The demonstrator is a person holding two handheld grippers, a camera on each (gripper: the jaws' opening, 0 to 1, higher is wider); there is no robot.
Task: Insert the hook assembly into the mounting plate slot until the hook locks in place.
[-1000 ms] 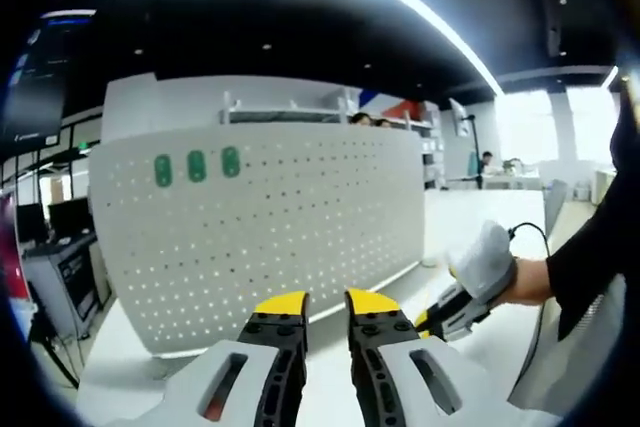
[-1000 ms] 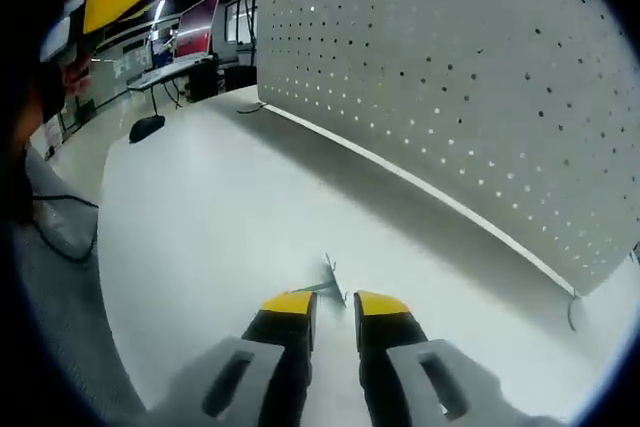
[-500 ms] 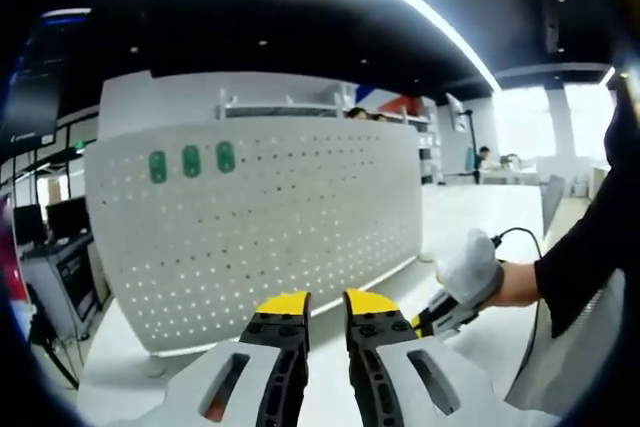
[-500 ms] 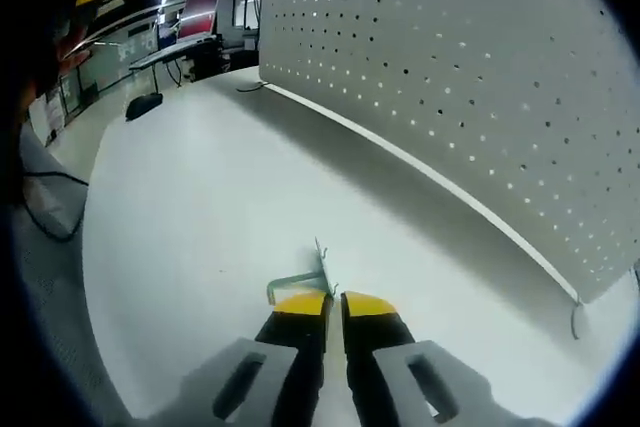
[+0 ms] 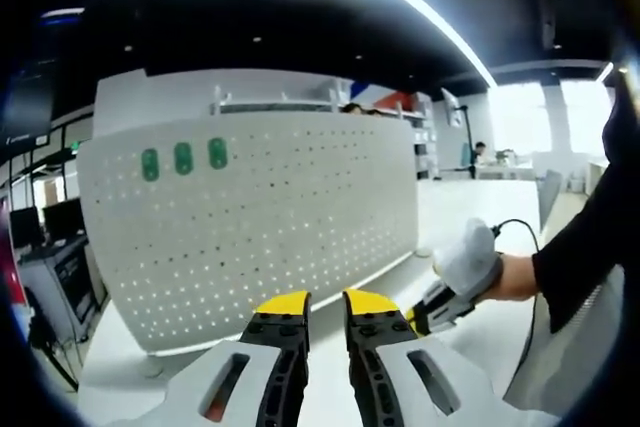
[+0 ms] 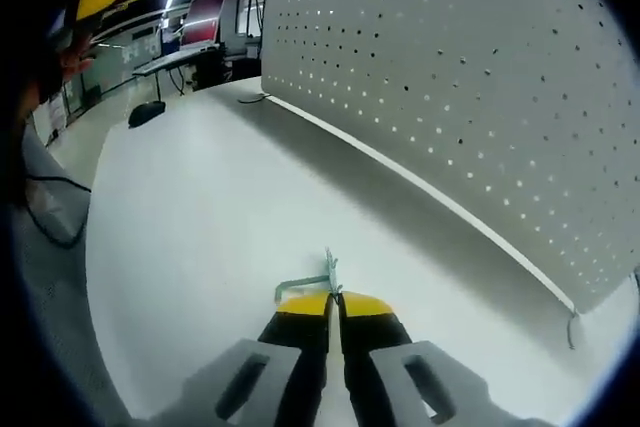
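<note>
Jaws of the right gripper [image 6: 333,303] are pressing together on the hook assembly [image 6: 312,280], a thin metal piece sticking out from the yellow tips just above the white table [image 6: 200,217]. The perforated mounting plate [image 6: 470,87] is standing upright on the table, well apart from the hook. The left gripper [image 5: 322,305] is hovering with its jaws slightly apart and nothing between them, facing the plate, where three green tabs [image 5: 183,158], possibly hooks, are sitting near its top left. A gloved hand [image 5: 470,267] is gripping the other tool.
</note>
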